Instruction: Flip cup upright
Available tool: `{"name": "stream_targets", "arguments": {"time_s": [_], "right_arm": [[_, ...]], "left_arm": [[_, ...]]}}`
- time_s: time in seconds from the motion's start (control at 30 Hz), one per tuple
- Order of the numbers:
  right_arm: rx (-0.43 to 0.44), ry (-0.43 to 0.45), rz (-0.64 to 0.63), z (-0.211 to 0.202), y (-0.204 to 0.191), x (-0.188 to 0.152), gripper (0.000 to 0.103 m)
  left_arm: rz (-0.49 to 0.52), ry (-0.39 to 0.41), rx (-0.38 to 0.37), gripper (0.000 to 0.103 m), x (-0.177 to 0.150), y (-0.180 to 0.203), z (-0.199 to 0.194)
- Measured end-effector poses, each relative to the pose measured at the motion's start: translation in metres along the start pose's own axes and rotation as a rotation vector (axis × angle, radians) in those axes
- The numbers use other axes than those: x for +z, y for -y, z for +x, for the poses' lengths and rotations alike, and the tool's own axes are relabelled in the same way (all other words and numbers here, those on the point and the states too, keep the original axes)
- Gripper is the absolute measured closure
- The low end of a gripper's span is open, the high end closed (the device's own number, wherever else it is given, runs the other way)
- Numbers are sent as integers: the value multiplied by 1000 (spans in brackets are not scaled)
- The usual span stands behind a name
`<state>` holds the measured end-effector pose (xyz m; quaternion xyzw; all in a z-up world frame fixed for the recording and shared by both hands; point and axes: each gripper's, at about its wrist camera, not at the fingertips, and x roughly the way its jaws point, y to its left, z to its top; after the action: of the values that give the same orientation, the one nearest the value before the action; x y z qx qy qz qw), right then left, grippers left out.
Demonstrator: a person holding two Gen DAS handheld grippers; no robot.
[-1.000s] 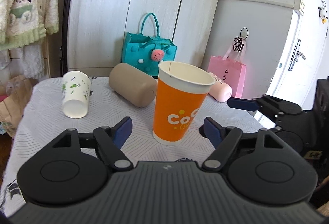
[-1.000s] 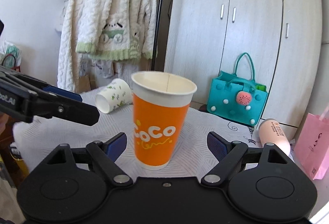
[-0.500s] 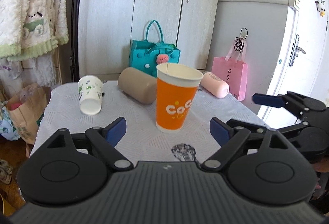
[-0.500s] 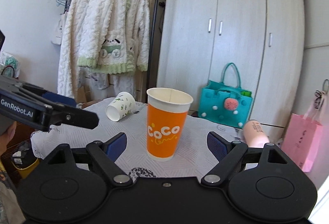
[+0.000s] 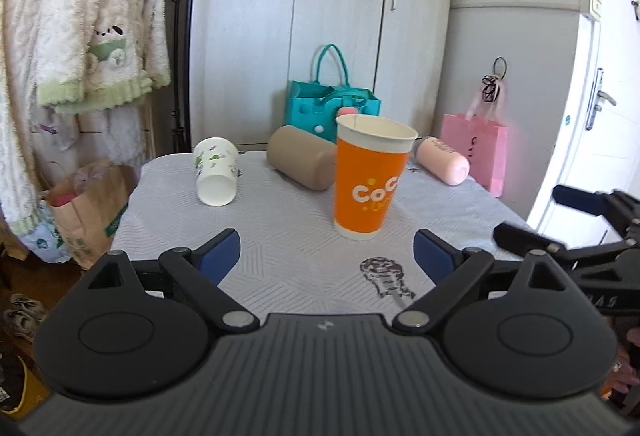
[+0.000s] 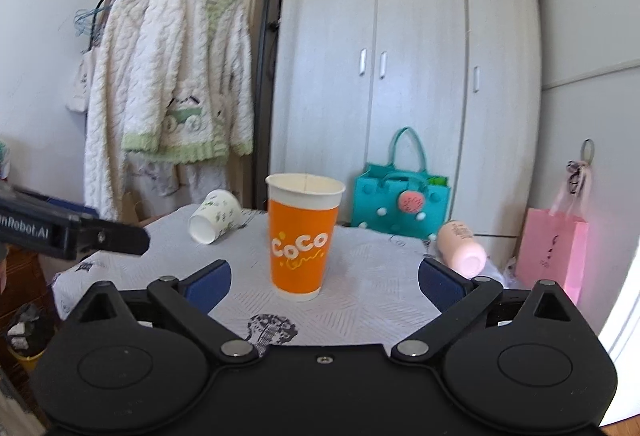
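Left gripper (image 5: 326,256): jaws spread wide, empty, drawn farther back from the cup than a second ago.
Right gripper (image 6: 324,280): also agape, empty, likewise retreated.
Orange cup (image 5: 370,177): upright on the table (image 5: 280,256), mouth up, well clear of both.
White cup (image 5: 216,175): on its side, unmoved.

This is a home, most likely a bedroom. A tall pale wardrobe (image 6: 408,107) fills the middle of the frame, a fluffy white robe (image 6: 180,87) hangs on a clothes rack at left, and a white room door (image 5: 600,83) stands at right.
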<state>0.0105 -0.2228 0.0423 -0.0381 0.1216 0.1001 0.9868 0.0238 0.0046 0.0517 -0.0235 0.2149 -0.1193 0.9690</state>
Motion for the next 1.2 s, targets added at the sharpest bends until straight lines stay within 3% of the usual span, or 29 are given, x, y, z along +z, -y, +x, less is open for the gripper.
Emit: {"name": "stream_targets", "arguments": {"time_s": [0.2,0.87,1.0,1.2], "right_arm": [[-20,14,48,-5,-4,-5,0],[-114,-24,19,-1,-23,-19,0],[-127,-32,22,-1,-23,-20,0],[-140,-51,34,0,-22,-21,0]], "left_arm": [[0,15,31,0,-8,3,0],[-43,13,131,0,-21,-5,-6],[-14,-16,132,0,-21,-3,-3],[-47,-29,135,0,-23,-8,0]]}}
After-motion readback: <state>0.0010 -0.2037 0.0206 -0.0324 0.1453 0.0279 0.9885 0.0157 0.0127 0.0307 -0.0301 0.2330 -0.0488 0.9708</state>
